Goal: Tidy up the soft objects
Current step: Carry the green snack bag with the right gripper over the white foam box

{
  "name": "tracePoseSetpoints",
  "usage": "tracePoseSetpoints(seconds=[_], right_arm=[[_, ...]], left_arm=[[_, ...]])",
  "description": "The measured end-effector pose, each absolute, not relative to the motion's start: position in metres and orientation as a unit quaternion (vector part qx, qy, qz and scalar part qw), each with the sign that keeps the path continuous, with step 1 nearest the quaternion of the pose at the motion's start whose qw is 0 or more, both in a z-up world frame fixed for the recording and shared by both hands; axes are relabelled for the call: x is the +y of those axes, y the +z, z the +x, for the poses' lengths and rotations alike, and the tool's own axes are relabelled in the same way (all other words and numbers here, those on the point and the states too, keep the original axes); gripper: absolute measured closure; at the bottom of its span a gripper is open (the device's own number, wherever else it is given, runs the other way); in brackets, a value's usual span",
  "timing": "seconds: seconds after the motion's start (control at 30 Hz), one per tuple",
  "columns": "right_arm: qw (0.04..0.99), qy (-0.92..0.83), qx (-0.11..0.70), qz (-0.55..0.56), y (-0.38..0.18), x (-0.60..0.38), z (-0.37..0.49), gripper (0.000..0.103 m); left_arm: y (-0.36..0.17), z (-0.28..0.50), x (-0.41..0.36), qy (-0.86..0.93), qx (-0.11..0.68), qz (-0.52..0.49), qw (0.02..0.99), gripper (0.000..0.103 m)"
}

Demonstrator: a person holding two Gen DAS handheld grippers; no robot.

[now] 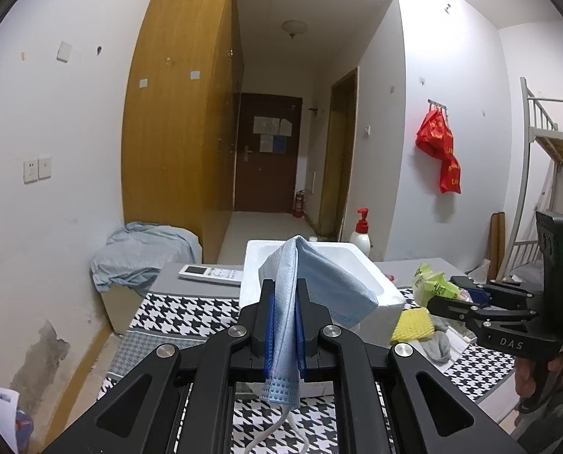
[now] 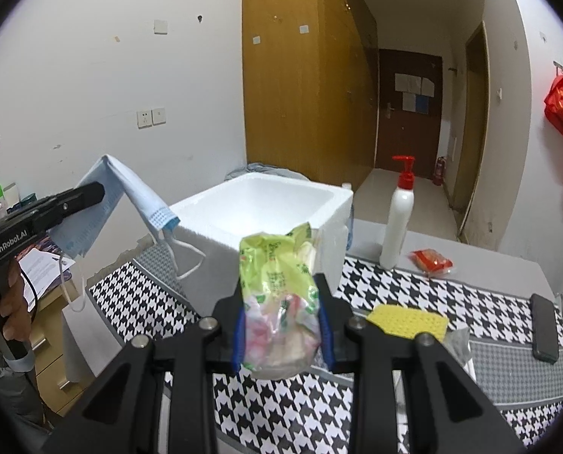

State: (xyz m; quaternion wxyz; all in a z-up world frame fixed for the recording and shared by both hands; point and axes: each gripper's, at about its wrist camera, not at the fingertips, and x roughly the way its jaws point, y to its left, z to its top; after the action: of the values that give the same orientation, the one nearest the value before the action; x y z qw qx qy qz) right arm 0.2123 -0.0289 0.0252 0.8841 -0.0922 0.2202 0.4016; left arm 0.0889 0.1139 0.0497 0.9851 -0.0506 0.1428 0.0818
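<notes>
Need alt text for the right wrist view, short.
The right tool grips a crinkly green-and-clear plastic packet above a black-and-white houndstooth cloth. Behind stands an open white foam box; at left the left tool holds a pale blue face mask. A white red-topped pump bottle stands at right.

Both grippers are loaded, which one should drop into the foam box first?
Left, probably. The left gripper holds the blue face mask right at the white foam box, partly over its rim. The right gripper, clamping the green tissue pack, looks further short of the box.
</notes>
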Motion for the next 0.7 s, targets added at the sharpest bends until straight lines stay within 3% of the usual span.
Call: tracePoseSetpoints(seconds=[0.7], right_arm=[[0.879, 0.415, 0.213, -0.098, 0.044, 0.008, 0.238, 0.068]], left_arm=[[0.058, 0.083, 0.144, 0.113, 0.129, -0.063, 0.983, 0.093]])
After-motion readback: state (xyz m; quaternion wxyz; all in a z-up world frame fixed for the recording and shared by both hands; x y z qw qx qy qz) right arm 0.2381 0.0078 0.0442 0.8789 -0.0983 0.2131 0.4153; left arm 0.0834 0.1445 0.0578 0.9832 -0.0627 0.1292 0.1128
